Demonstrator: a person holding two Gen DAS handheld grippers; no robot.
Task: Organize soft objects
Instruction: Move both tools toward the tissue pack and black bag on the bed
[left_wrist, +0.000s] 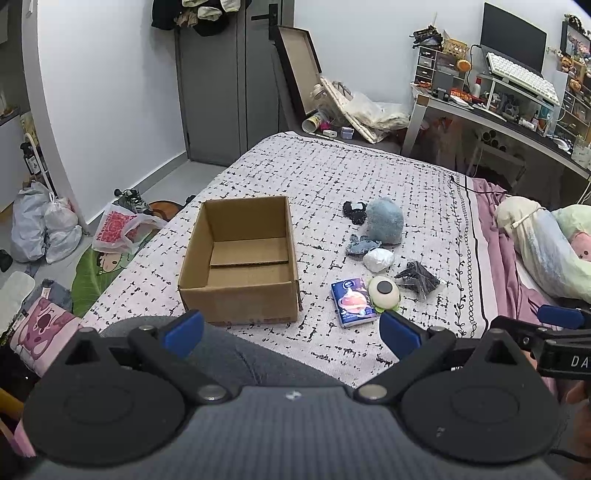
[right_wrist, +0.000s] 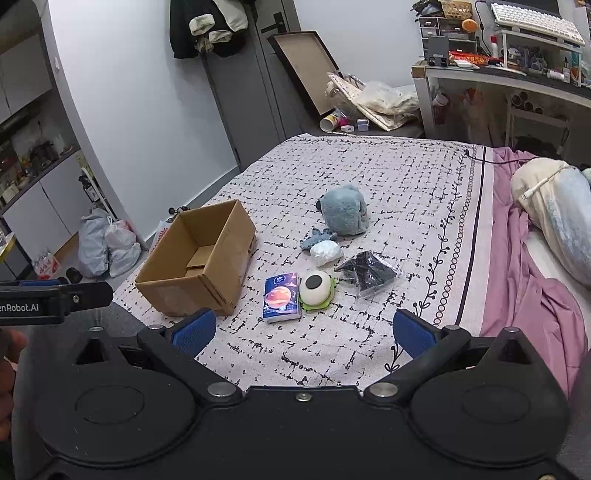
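While the left gripper (left_wrist: 291, 334) and right gripper (right_wrist: 303, 332) hang over the near edge of the bed (left_wrist: 332, 177), both with jaws spread wide and holding nothing, the right view reads "enRobot.AI" on the other tool and the left view only "DA". One cardboard box (left_wrist: 240, 266) sits open at the left; right of it lie one blue plush (left_wrist: 384, 221), one tissue pack (left_wrist: 352, 302), one white ball (left_wrist: 378, 258), one eyeball toy (left_wrist: 384, 291) and one black packet (left_wrist: 419, 278). Only the left view shows the black bow (left_wrist: 354, 211) beside the plush.

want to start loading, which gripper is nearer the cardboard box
Left. The left gripper hangs open just in front of the cardboard box; the right gripper sits off to the box's right, facing the toys.
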